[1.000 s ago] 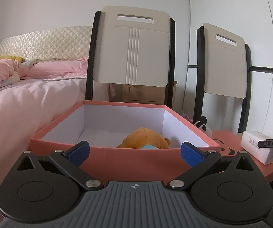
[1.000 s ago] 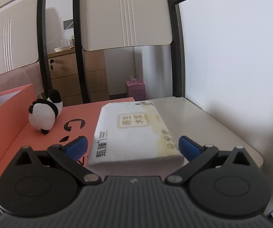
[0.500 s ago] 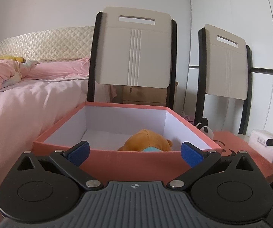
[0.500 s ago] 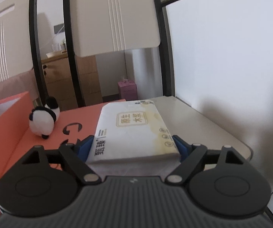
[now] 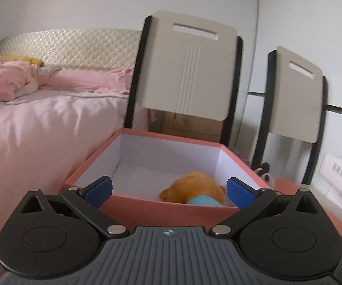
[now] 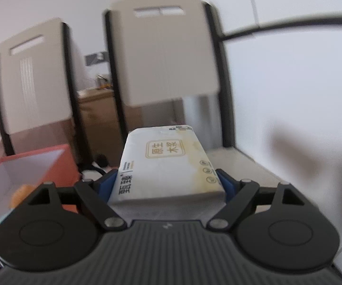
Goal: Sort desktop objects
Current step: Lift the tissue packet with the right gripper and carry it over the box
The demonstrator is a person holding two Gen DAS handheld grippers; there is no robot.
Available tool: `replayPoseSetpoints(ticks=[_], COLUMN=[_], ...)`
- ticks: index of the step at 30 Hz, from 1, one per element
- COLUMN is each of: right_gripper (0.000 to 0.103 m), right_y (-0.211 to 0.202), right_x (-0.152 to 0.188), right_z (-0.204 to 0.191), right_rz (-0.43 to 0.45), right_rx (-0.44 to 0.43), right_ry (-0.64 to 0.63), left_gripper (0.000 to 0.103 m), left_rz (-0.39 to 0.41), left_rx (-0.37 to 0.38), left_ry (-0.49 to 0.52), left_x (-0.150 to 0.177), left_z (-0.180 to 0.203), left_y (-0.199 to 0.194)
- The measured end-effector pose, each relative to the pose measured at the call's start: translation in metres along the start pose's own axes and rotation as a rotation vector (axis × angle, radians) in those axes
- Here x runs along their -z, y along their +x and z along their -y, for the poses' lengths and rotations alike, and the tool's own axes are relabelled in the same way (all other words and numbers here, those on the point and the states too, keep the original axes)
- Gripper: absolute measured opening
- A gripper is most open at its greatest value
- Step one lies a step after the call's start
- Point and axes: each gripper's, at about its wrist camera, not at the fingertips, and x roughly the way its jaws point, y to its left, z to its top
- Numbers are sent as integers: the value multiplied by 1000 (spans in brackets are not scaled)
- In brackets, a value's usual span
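My right gripper (image 6: pixel 168 185) is clamped on the tissue pack (image 6: pixel 165 163), blue pads against both long sides, near end only. The pack sticks out forward, lifted off the table (image 6: pixel 239 163). My left gripper (image 5: pixel 168 190) hangs slack, jaws wide, nothing between them, in front of the box (image 5: pixel 161 211).

Box sits at the table's left edge, open, white inside. Bear (image 5: pixel 194 190) lies in its near right corner. Panda (image 6: pixel 99 162) is just beyond the box's right wall, mostly hidden.

Risks, my judgement:
- Pack is soft and held at one end; far end may droop or slide out on a quick swing.
- Going low to the box, the pack's front could catch the right wall and shove the box toward the left edge.
- Could clip the panda on the way.
- Frames blurred, so clearance is hard to read.

Room: two chairs (image 5: pixel 190 71) behind the table, bed (image 5: pixel 40 118) on the left, white wall right, wooden cabinet (image 6: pixel 97 116) behind.
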Motion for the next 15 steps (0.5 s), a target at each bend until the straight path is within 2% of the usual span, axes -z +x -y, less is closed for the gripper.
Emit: replayPoseSetpoints(ticks=[8, 15], right_gripper=[85, 85], right_y=[29, 76], right_x=[-48, -55], right_z=[-88, -185], right_rz=[53, -17], right_rx=[-175, -345], right_ry=[-129, -266], left_gripper=[103, 103], left_rz=[-17, -25], left_rx=[-21, -39], left_ry=[-16, -32], left_x=[-2, 0], left_z=[-9, -14], left_y=[5, 8])
